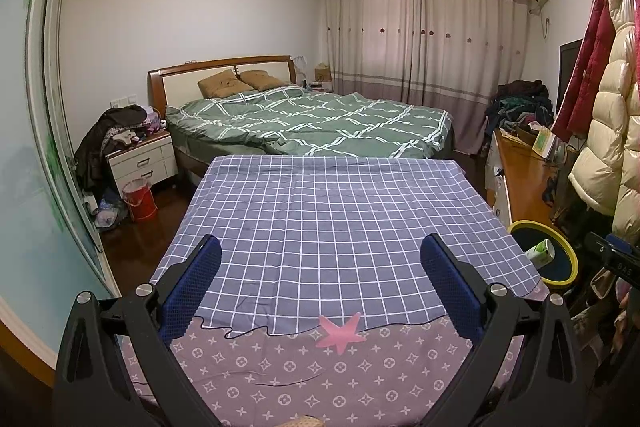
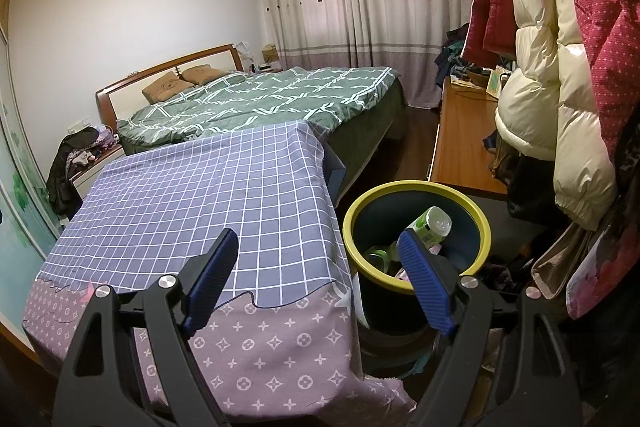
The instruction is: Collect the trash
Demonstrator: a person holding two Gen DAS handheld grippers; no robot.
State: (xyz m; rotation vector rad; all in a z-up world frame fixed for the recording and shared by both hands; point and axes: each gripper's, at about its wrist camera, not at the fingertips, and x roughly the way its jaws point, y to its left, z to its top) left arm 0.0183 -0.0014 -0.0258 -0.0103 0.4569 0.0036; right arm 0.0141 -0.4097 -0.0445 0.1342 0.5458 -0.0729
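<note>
A dark bin with a yellow rim (image 2: 416, 187) (image 1: 570, 259) stands on the floor right of the cloth-covered table (image 2: 192, 195) (image 1: 332, 227). Inside it lie a white and green bottle (image 2: 430, 225) (image 1: 541, 251) and other scraps. My right gripper (image 2: 316, 243) hovers open over the table's right edge, its right finger in front of the bin, with nothing between the pads. Over the table's near end, my left gripper (image 1: 320, 251) also stands open and holds nothing.
A bed with a green quilt (image 1: 312, 123) lies beyond the table. Puffy coats (image 2: 552, 67) hang at the right above a wooden dresser (image 2: 460, 143). At the left are a cluttered nightstand (image 1: 140, 155) and a red bucket (image 1: 140, 199).
</note>
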